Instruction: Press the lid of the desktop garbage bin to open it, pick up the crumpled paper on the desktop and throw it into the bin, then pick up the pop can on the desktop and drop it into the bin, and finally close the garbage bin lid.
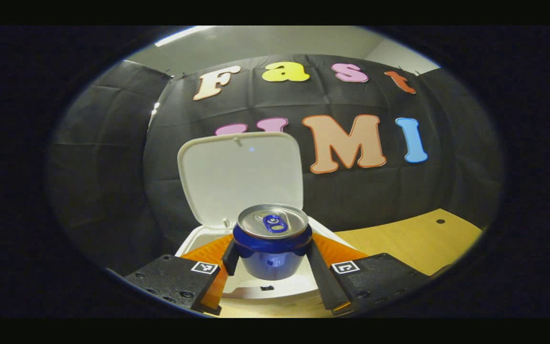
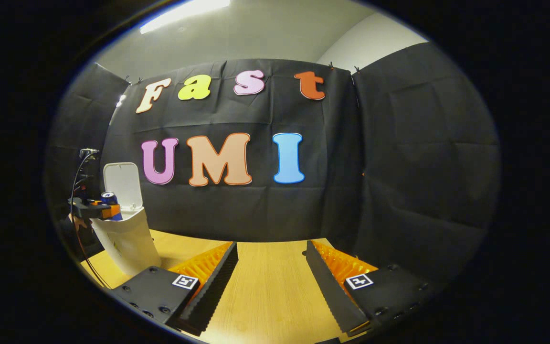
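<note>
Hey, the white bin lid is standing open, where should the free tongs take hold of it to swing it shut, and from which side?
Take the white plastic lid at its top free edge, coming from above and in front. It stands upright, hinged at the rear of the bin, so that edge gives the longest swing. The right tongs are open over the table; the left tongs hold the blue can above the opening.

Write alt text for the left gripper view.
The left gripper holds a blue pop can upright between its jaws, above the open white garbage bin. The bin's lid stands raised behind the can, with the wooden desktop to the right.
</note>
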`<state>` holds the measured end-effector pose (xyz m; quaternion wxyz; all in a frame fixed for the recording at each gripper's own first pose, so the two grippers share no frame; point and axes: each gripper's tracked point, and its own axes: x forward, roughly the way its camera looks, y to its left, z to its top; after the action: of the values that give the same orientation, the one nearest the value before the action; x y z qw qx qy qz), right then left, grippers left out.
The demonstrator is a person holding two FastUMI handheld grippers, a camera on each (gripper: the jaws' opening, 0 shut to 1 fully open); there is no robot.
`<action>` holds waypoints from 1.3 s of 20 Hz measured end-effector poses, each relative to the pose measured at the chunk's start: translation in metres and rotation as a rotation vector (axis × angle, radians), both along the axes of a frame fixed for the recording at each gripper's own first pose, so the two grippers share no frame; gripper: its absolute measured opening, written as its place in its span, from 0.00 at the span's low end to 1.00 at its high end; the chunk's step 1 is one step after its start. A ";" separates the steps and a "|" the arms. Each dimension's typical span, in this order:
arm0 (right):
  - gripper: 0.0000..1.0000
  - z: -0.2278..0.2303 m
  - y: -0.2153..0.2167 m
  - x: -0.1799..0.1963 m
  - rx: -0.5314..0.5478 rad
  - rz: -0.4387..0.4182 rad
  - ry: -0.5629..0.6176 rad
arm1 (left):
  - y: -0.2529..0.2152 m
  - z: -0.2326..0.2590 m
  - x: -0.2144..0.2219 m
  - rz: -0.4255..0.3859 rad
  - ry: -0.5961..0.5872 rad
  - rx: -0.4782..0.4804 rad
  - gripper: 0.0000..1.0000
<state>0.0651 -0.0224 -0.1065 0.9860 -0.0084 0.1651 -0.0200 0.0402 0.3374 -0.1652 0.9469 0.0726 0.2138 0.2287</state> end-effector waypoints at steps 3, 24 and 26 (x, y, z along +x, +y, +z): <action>0.96 0.001 0.005 0.001 -0.014 0.008 0.012 | 0.006 -0.011 -0.011 0.039 -0.006 -0.047 0.72; 0.96 -0.021 0.021 -0.018 0.023 0.012 0.051 | 0.062 0.170 0.132 -0.083 -0.194 0.123 0.94; 0.96 -0.026 0.018 -0.022 0.023 0.002 0.068 | 0.071 0.165 0.142 -0.080 -0.181 0.125 0.99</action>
<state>0.0431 -0.0048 -0.1328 0.9799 0.0019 0.1989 -0.0168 0.1822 0.4082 -0.0006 0.9644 0.1193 0.1097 0.2091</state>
